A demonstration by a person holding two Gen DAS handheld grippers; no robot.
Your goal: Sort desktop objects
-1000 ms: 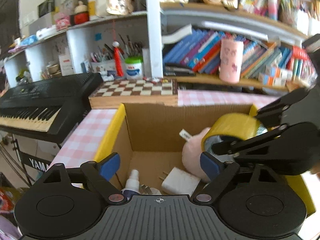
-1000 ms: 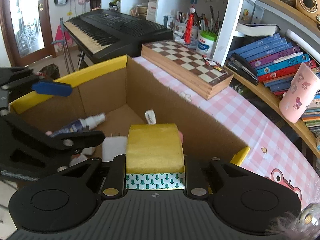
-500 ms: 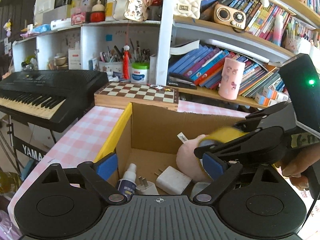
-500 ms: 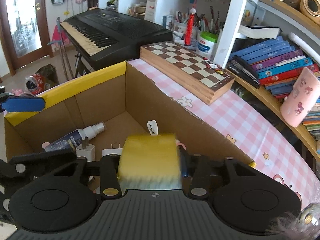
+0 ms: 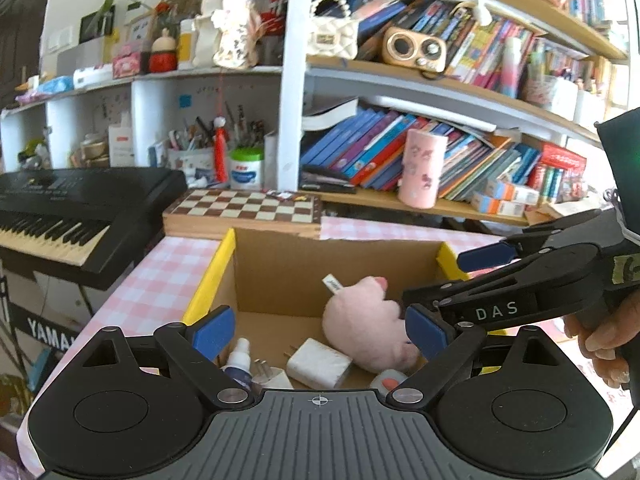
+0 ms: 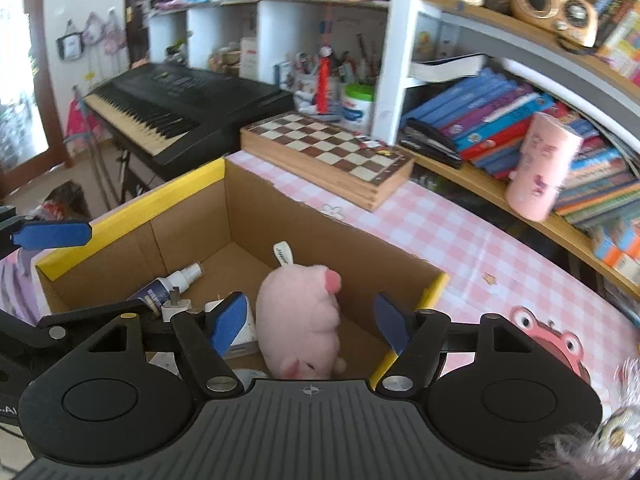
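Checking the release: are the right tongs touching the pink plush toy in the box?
Apart. The right wrist view shows the right tongs open above the pink plush toy, with box cardboard visible beside each pad.

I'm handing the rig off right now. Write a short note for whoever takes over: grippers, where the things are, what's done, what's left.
Left gripper: jaws open, empty, above the near edge of the cardboard box.
Right gripper: jaws open, empty, over the box's right side.
In the box: pink plush toy, spray bottle, white charger, a second white plug, a small white item with a red button.
Done: these things are boxed. The tape roll is not visible now; likely under the right gripper, unconfirmed.
Left: nothing loose shows on the pink checked tablecloth in view; check outside these views.
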